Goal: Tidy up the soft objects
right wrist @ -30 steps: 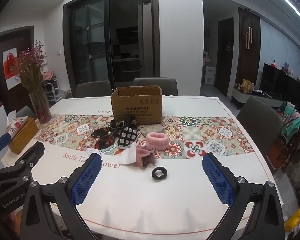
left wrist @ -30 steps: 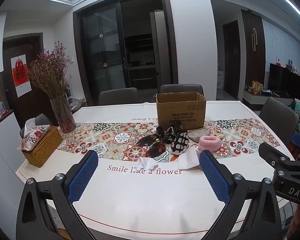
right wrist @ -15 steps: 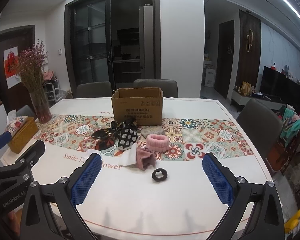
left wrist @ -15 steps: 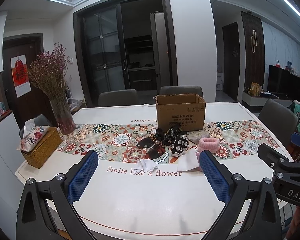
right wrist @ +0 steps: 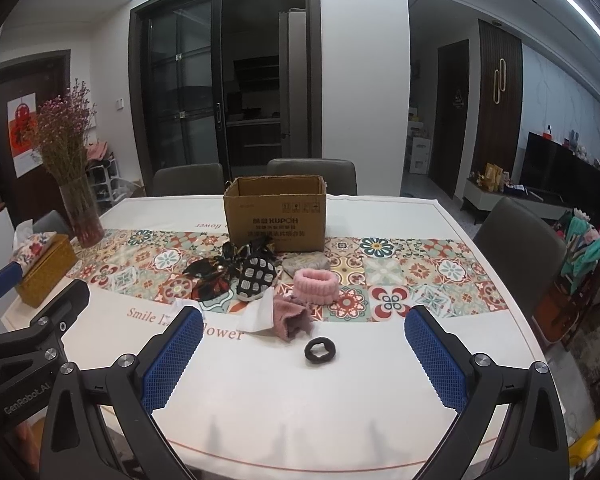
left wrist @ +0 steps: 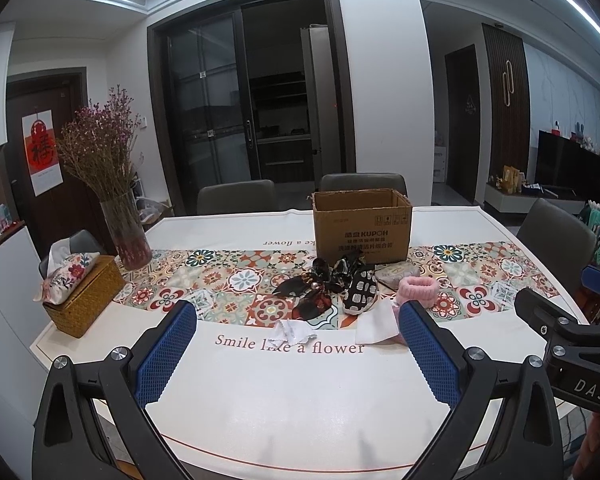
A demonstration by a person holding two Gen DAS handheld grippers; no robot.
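Observation:
Soft items lie in a cluster on the table in front of an open cardboard box (right wrist: pixel 275 212) (left wrist: pixel 362 225): a dark patterned scarf (right wrist: pixel 212 276) (left wrist: pixel 312 292), a black-and-white checked pouch (right wrist: pixel 258 278) (left wrist: pixel 361 292), a pink knitted band (right wrist: pixel 314 280) (left wrist: pixel 417 290), a pink cloth (right wrist: pixel 290 316), a white cloth (right wrist: pixel 258 312) (left wrist: pixel 376 326), a small white crumpled cloth (left wrist: pixel 294 330) and a black scrunchie (right wrist: pixel 320 350). My left gripper (left wrist: pixel 296 352) and right gripper (right wrist: pixel 304 354) both hang open above the table's near side, holding nothing.
A glass vase of dried flowers (left wrist: pixel 118 216) (right wrist: pixel 76 196) and a wicker tissue box (left wrist: pixel 82 292) (right wrist: pixel 46 264) stand at the table's left end. Grey chairs (right wrist: pixel 312 176) surround the table (left wrist: pixel 300 392). The near white part of the tablecloth lies under both grippers.
Both grippers have drawn back and risen slightly, so the table and cluster sit a little lower and smaller in view. Nothing on the table moved.

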